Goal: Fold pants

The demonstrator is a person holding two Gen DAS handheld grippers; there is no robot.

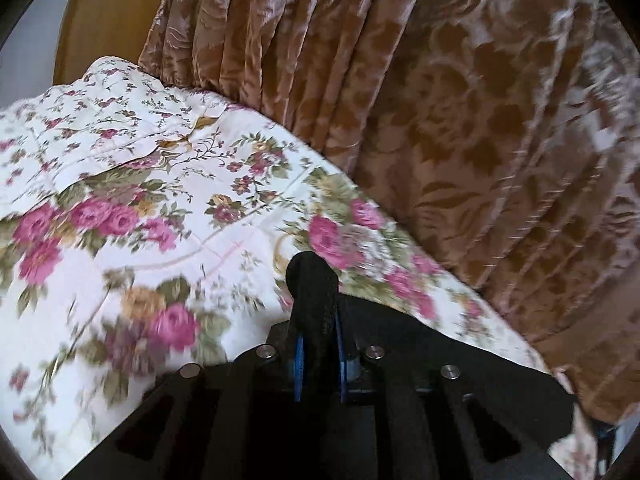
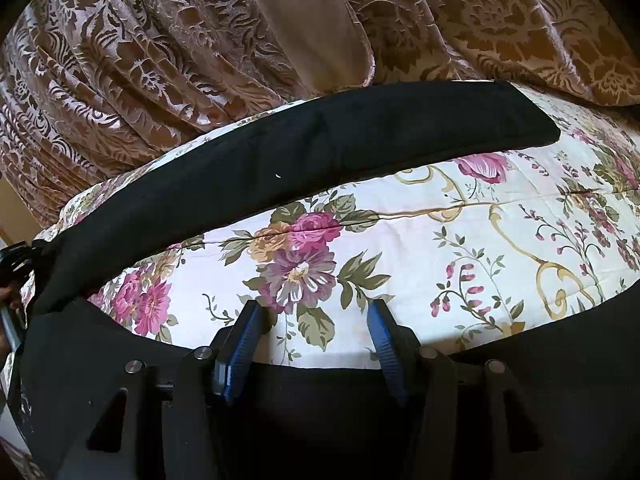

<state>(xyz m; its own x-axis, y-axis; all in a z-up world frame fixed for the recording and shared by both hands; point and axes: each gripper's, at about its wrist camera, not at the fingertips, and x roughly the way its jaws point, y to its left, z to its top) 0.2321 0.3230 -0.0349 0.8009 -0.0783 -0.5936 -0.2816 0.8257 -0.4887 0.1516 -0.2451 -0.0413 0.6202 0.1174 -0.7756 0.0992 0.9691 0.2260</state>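
The left claw (image 1: 318, 320) tilts down toward the bed (image 1: 132, 264), its jaws narrow and clamped on a bunched end of the black pants (image 1: 314, 280) that pokes up between them. The right claw (image 2: 316, 332) pitches steeply down, jaws half apart, empty. Ahead of it the pants (image 2: 312, 148) lie as a long band running left to right along the bed's (image 2: 420, 240) far edge, by the curtain (image 2: 160, 40).

Your way across the floral bed (image 2: 400, 240) is open this side of the black pants (image 2: 304, 152); beyond them the brown curtain (image 2: 160, 60) hangs against the bed's far edge.
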